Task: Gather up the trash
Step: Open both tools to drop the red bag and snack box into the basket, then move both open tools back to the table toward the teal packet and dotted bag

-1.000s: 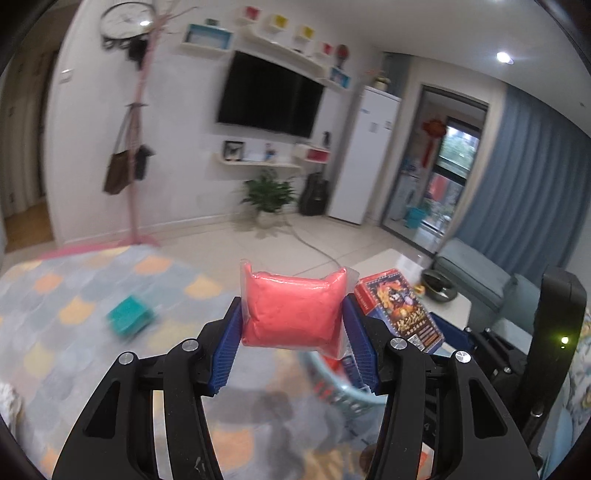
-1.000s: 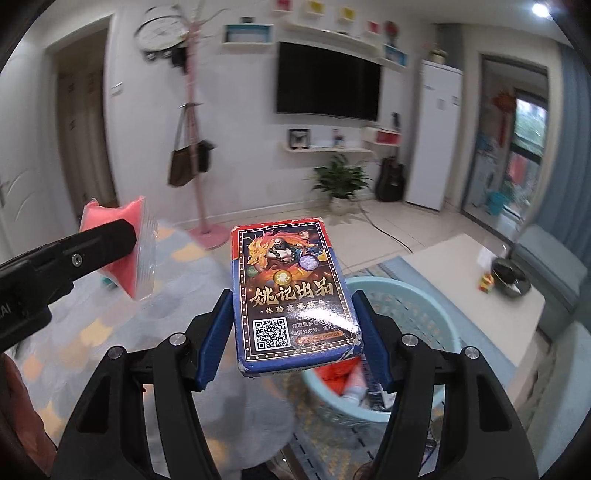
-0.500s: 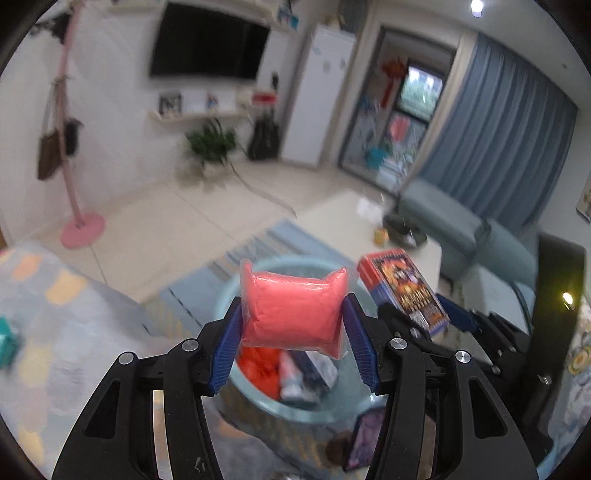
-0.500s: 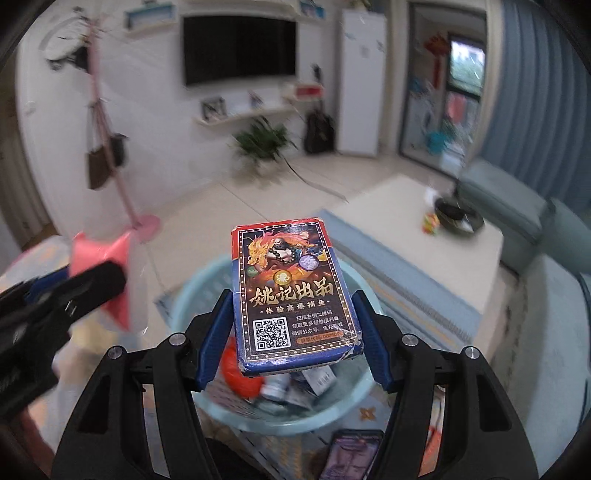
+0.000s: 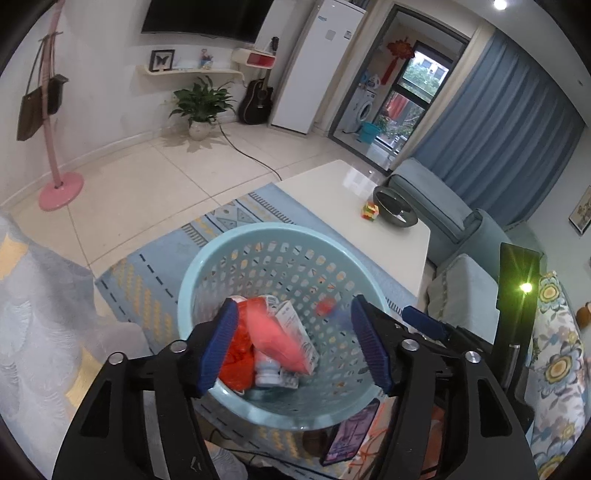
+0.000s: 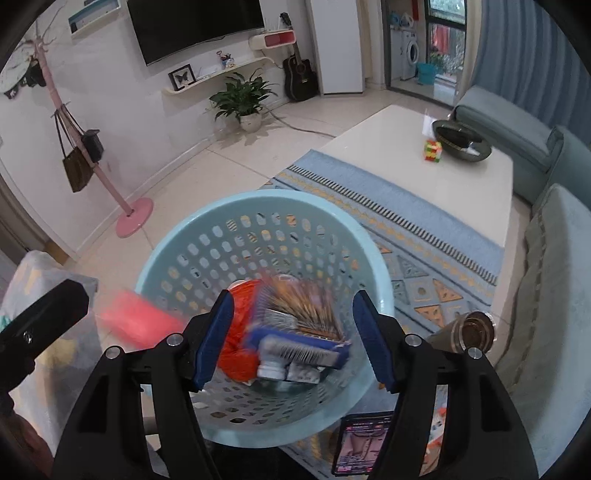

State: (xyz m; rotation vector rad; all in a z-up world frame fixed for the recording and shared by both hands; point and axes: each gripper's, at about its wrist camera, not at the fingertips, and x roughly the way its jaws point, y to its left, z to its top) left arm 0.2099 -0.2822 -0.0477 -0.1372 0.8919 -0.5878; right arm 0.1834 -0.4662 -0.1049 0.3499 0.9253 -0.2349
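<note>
Left wrist view shows the left gripper with its blue pads spread wide and nothing between them; below the gap a pink pouch, soft and slightly blurred, is inside the light blue basket, touching neither pad. It lies over a red crumpled bag, a white carton and a small white bottle at the bottom of the basket. Right wrist view shows the right gripper also spread open, holding nothing; the card box, blue at its edge with a colourful printed face, appears strongly blurred between the pads but apart from them, over the trash inside the basket. In this view the pink pouch is a blurred pink shape at the left rim of the basket, just beside the black body of the left gripper. The basket has round walls with many oval holes and stands on a blue patterned rug. A phone lies on the rug near the front side of the basket. Behind the rug is a white low table that carries a dark bowl and a colourful cube side by side near its far right corner. The room has pale floor tiles, a pink coat stand, a potted plant, a guitar, a wall television and blue curtains.
</note>
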